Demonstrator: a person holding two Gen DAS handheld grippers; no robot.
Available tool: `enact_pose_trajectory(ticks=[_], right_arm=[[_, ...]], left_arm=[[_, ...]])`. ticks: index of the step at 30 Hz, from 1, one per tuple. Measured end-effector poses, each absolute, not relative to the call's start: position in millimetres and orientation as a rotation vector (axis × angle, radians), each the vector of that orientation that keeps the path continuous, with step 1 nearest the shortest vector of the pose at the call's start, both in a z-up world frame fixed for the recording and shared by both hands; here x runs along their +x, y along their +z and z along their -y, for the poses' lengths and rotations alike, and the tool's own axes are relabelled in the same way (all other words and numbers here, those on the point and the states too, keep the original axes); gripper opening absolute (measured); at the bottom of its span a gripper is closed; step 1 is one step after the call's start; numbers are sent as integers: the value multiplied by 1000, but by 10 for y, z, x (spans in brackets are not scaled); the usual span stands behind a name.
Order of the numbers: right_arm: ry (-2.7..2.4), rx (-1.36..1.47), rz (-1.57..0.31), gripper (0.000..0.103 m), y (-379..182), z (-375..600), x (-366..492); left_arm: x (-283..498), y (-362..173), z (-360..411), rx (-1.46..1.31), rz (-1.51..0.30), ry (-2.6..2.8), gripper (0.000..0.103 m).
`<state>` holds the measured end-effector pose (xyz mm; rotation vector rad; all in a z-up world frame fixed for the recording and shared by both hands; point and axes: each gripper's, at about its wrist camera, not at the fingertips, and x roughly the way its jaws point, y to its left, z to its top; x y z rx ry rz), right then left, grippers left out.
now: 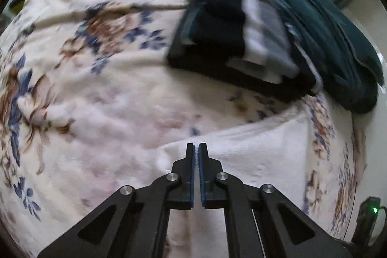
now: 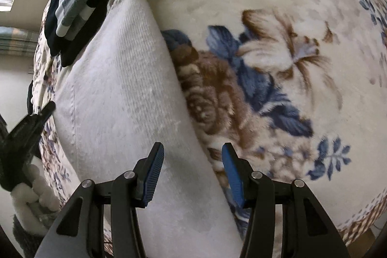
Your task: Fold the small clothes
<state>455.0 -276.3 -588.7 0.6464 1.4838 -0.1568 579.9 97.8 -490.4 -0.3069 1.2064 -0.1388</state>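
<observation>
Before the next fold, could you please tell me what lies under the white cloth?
The white cloth lies on the floral blanket, which shows all around it. Anything beneath its middle is covered.

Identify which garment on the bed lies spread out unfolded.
The white garment, lying flat on the floral blanket by both grippers; the dark folded stack and teal pile sit beyond it.

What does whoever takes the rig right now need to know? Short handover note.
Left gripper: jaws closed, apparently pinching the white garment at its edge.
Right gripper: open, empty, straddling the white garment's long edge near the camera end.
White garment lies stretched on the floral blanket, looks partly folded lengthwise.
Done: a stack of folded dark and striped clothes sits at the garment's far end, with a dark teal pile beyond it.
Left: probably finish folding the white piece and add it to the stack.
</observation>
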Motion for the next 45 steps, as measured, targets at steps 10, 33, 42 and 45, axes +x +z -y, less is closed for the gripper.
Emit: enact_pose_trajectory(ticks=[10,33,42,45], right_arm=[[-9,723,-1477,52,-5703,2217,4989],[145,345,-1529,6,-5777,227,6477],[301,425,-1499,64,-5675,657,6286],[216,440,-1405,67,-5449,1191,6083]], left_arm=[[5464,-4736,-1418,-579,-1207,-198,7],[4100,-5417,-1121,-409,-1377,-197,29],[4436,-4903,-1192,-496,-1280,-210,29],[4810,-4750,-1011,-473,-1216,-253,41]])
